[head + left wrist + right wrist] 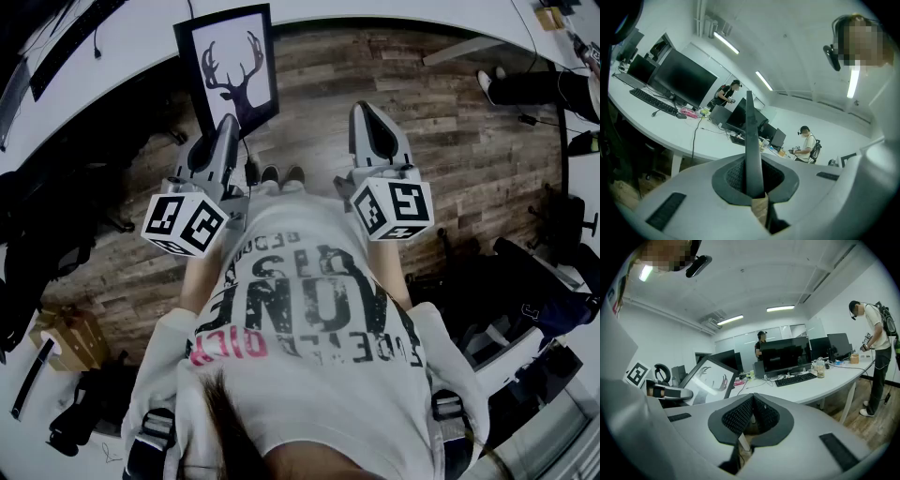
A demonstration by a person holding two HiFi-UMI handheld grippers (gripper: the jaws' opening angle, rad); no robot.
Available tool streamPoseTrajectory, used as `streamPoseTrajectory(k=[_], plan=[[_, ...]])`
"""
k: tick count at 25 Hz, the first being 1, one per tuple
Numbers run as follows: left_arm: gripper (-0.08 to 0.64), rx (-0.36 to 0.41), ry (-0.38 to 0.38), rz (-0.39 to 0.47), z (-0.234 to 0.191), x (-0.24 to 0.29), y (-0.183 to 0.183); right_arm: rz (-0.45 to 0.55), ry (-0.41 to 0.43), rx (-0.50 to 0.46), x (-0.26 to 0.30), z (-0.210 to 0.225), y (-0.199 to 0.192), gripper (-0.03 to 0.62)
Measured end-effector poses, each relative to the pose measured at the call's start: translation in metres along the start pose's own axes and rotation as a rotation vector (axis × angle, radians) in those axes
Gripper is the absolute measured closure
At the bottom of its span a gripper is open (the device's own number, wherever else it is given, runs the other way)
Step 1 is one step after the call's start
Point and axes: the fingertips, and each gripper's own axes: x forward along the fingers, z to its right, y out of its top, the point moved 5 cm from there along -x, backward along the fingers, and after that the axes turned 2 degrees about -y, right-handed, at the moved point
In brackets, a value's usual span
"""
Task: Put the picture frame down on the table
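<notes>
**Picture frame:** The picture frame (234, 61), black-bordered with a deer-head silhouette on white, is held in the air and does not lie on the worktop. In the head view its upper part overlaps the near edge of the white curved worktop (375, 14), and its lower part stands over the wood floor (450, 112). The right gripper view shows it tilted, leaning back.

**Left tool:** The left tool (228, 124) is clamped on the frame's lower edge. In its own view the frame shows edge-on as a thin dark strip rising from between the pressed pads.

**Right tool:** The right tool (372, 111) has its jaws brought together with nothing between them. It is well apart from the frame and level with the left tool.

**Pose:** Both tools are held side by side ahead of the person's chest, pointing forward and slightly downward. Each marker cube ( (186, 223) and (394, 208)) faces up toward the head camera. Both forearms run forward from the white printed shirt (300, 309) to the tools. The person's shoes (272, 175) show on the floor between the tools.

**Surroundings:** Monitors (785, 352) and a keyboard (794, 378) stand on the worktop.
</notes>
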Motion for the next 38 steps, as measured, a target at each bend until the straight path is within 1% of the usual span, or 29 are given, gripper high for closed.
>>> streamPoseTrajectory(k=[11,18,25,31,35,38], plan=[[0.548,0.0,0.009,0.007,0.004,0.001,-0.002,0.004,0.0,-0.004,-0.006,0.008,0.001,0.592],[0.548,-0.003,0.022,0.017,0.007,0.001,-0.001,0.001,0.019,-0.031,-0.009,0.011,0.002,0.592],[0.548,-0.006,0.045,0.035,0.013,0.002,-0.007,0.035,0.043,0.011,-0.017,0.026,0.002,0.592],[0.548,-0.012,0.062,0.044,0.021,0.005,-0.017,0.005,0.025,0.013,-0.026,0.048,-0.005,0.592],[0.548,-0.033,0.073,0.025,0.021,0.008,-0.022,-0.019,0.007,0.03,-0.025,0.058,-0.01,0.592],[0.548,-0.032,0.071,0.015,0.015,0.017,-0.017,-0.027,-0.002,0.04,-0.016,0.062,-0.011,0.592]])
